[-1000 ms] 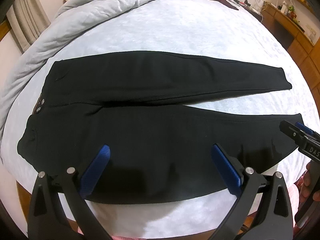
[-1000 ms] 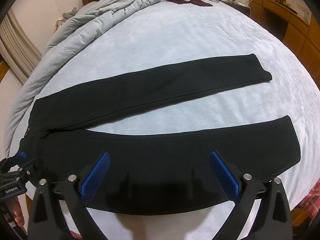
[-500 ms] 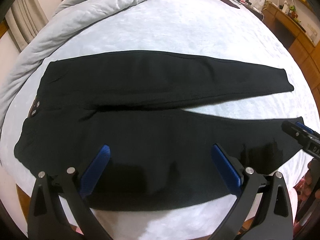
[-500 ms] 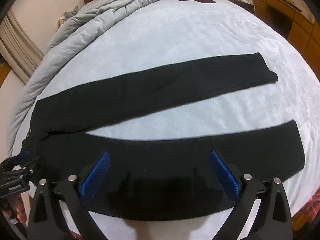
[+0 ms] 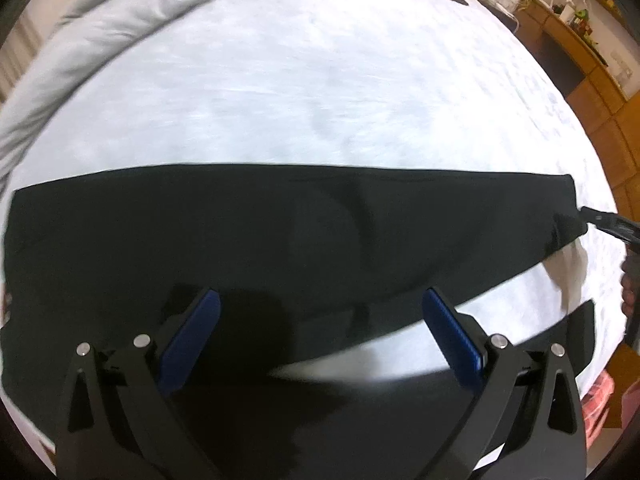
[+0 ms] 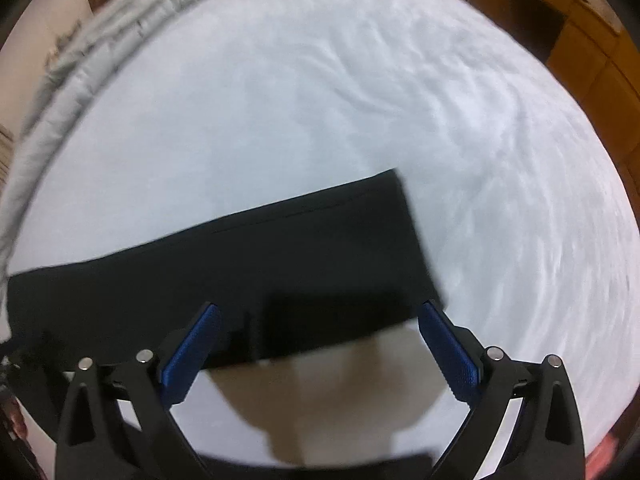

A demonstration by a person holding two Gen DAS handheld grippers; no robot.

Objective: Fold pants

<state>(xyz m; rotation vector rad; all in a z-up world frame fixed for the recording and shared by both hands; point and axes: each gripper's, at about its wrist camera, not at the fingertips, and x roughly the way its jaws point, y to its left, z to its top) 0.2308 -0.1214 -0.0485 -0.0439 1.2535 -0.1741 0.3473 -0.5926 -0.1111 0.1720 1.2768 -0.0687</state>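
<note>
Black, soft cloth fills the lower half of both my views: the black pants (image 5: 280,236) lie flat on the pale blue-white quilted bed cover (image 5: 320,80), their long axis running left to right across my reach, waist end to my left and leg ends to my right.

At far left a rumpled grey duvet (image 5: 92,36) is heaped along the edge of the bed, well apart from the pants. My left gripper (image 5: 320,336) hangs over the wide seat and thigh part, its blue pads (image 5: 192,336) spread far apart with nothing between them. Beside its right pad I see a strip of bed cover with more black cloth nearer to me; the blur does not let me tell how the two legs lie on each other here.

Further right, my right gripper (image 6: 320,340) hangs over the hem end of one leg (image 6: 400,248), pads likewise spread wide and empty. So my right hand is nearer the hems, my left nearer the waist. In the left view the right tool's tip sits at the cuff, whether touching I cannot tell.

At far right stands a brown wooden cabinet (image 6: 580,52), off the bed. Nothing lies on the bed between the tongs and the cloth; I judge the next grasp would be on the near edges.
</note>
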